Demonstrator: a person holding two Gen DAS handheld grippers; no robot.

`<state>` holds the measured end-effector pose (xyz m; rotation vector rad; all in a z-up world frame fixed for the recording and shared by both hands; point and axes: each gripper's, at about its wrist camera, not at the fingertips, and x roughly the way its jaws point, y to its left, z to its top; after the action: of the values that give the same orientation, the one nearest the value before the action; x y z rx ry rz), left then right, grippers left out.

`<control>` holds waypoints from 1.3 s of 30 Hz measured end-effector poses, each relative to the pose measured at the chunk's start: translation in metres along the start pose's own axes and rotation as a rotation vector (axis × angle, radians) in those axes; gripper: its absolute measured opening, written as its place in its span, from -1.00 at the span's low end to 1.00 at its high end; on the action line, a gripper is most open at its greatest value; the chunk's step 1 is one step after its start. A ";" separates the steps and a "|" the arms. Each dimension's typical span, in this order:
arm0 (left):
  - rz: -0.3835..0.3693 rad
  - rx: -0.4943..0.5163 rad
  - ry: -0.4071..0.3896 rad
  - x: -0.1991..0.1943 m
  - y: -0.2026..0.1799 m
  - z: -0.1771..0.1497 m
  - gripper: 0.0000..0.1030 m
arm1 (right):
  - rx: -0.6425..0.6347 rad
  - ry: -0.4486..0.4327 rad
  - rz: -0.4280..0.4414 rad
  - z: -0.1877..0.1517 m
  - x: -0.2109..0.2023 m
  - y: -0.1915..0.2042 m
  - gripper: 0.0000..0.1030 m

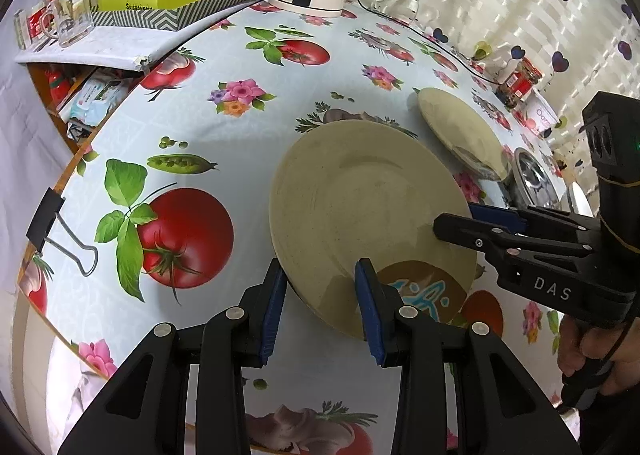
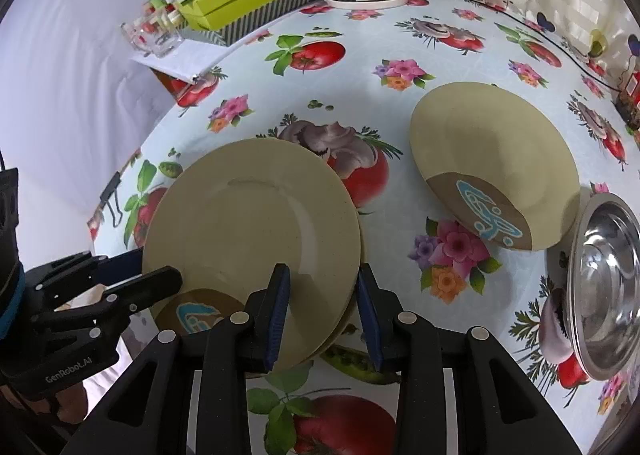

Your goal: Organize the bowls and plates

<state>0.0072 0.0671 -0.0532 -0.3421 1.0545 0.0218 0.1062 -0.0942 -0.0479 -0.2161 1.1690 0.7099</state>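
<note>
Two hand-held grippers are holding one pile of tan plates together, because the pile is wide and would tip if only one side were pinched.

The left hand-held gripper point(image 1: 320, 303) has its blue pads around the rim of the plate stack point(image 1: 360, 211) at about 6 o'clock, grasping it. The right hand-held gripper point(image 2: 324, 307) is clamped on the same stack point(image 2: 252, 231) on the other side, one pad on top and one underneath. I think the stack is tilted and lifted off the tabletop point(image 1: 240, 135), but I cannot be sure.

A second tan plate point(image 2: 496, 163) lies apart at 2 o'clock. A shiny steel bowl point(image 2: 608, 287) sits just beside it, at 3 o'clock.

My guess is the pile is being carried toward the other dishes.
</note>
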 end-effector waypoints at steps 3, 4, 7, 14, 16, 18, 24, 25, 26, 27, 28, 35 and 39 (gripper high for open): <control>0.006 0.008 -0.002 0.001 -0.001 -0.002 -0.28 | -0.015 -0.004 -0.021 -0.003 0.000 0.002 -0.34; 0.009 0.014 -0.005 0.000 -0.002 -0.002 -0.28 | -0.016 -0.005 -0.025 -0.004 0.000 0.002 -0.33; 0.008 0.014 -0.008 0.000 -0.001 -0.003 -0.28 | -0.016 -0.012 -0.025 -0.007 -0.001 0.002 -0.33; 0.031 0.018 -0.047 -0.009 0.001 -0.003 -0.28 | -0.009 -0.024 -0.025 -0.012 -0.005 0.002 0.00; 0.046 0.022 -0.069 -0.016 0.001 -0.001 -0.28 | 0.004 -0.031 -0.023 -0.013 -0.010 0.000 0.07; 0.060 0.027 -0.100 -0.025 -0.001 0.001 -0.28 | 0.010 -0.039 -0.020 -0.015 -0.016 -0.001 0.10; 0.091 0.066 -0.215 -0.060 -0.015 0.005 -0.28 | 0.028 -0.085 -0.018 -0.030 -0.051 0.000 0.17; 0.091 0.069 -0.226 -0.063 -0.017 0.005 -0.28 | 0.032 -0.094 -0.018 -0.034 -0.058 0.000 0.19; 0.091 0.072 -0.240 -0.066 -0.019 0.006 -0.28 | 0.039 -0.105 -0.019 -0.038 -0.066 -0.001 0.20; 0.089 0.076 -0.250 -0.068 -0.021 0.006 -0.28 | 0.046 -0.113 -0.023 -0.042 -0.072 -0.002 0.21; 0.087 0.078 -0.256 -0.069 -0.024 0.006 -0.28 | 0.055 -0.122 -0.028 -0.045 -0.077 -0.004 0.22; 0.051 0.106 -0.245 -0.058 -0.046 0.012 -0.28 | 0.129 -0.168 -0.053 -0.063 -0.103 -0.020 0.24; 0.020 0.114 -0.222 -0.047 -0.059 0.017 -0.28 | 0.158 -0.182 -0.078 -0.069 -0.112 -0.028 0.24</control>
<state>0.0087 0.0228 0.0096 -0.2204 0.8359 0.0172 0.0478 -0.1944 0.0190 -0.0626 1.0314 0.5537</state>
